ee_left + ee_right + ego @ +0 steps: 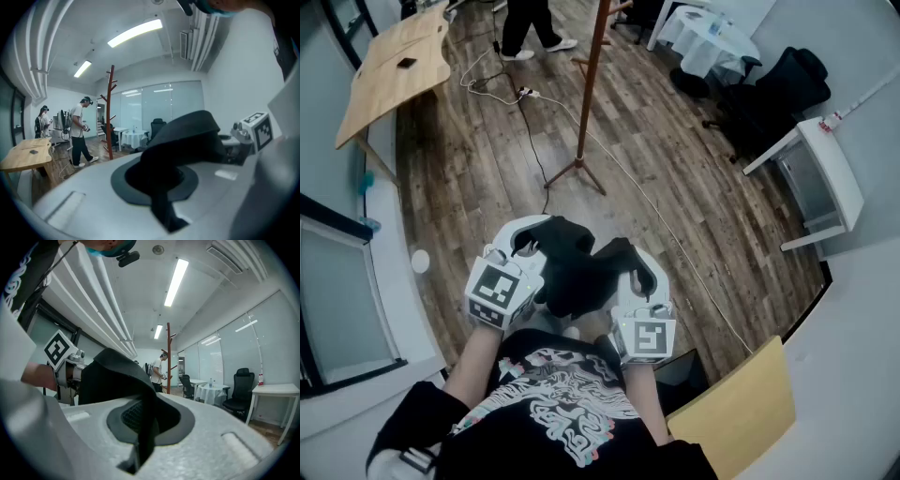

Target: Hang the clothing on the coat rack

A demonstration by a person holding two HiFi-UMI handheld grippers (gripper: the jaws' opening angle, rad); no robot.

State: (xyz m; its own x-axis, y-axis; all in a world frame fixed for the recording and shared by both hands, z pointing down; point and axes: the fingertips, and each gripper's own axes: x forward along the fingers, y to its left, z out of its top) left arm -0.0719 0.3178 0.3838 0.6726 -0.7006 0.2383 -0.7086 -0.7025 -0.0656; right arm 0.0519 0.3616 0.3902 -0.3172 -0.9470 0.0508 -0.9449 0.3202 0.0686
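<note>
Holding the black clothing [577, 267] between them, the left claw [525, 246] and the right claw [639, 277] are each closed tight on a fold of its fabric. It hangs in front of the person's chest [567, 398], well apart from the coat rack [591, 84] standing on the wooden floor [675, 169].

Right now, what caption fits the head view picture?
Two-claw carry: left claw and right claw shut on black clothing, coat rack ahead.

Black T-shirt [572, 412], pale graphic print

Bright ceiling strips [136, 32], fisheye distort.
</note>
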